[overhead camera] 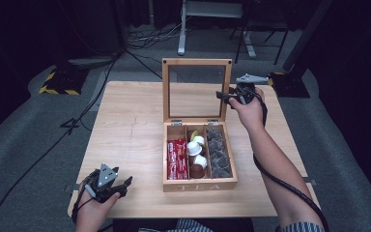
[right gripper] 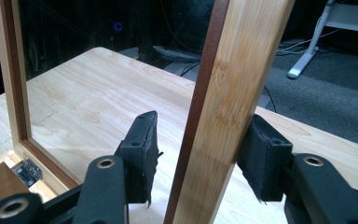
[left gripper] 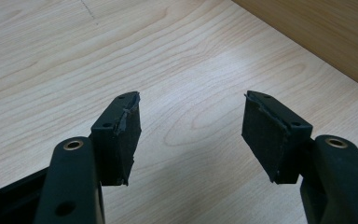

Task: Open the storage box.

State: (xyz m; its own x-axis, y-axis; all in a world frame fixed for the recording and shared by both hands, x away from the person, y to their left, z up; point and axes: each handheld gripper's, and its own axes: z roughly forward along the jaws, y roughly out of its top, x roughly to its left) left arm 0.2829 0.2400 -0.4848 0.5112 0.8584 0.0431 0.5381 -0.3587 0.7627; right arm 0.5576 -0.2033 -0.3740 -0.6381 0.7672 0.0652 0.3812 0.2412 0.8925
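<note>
With the right gripper (overhead camera: 228, 96) open astride the lid (right gripper: 228, 112) frame at frame centre, close squarely before swinging.

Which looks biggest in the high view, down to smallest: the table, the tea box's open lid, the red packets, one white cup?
1. Table
2. Open lid, standing upright
3. Red packets
4. White cup

All sit at a similar distance from the camera, so the order seems safe.

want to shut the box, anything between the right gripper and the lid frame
Nothing visible: the right gripper already straddles the right rail of the upright glass-paned wooden lid of the wooden tea box. One pad touches it; the other stands apart.
</note>
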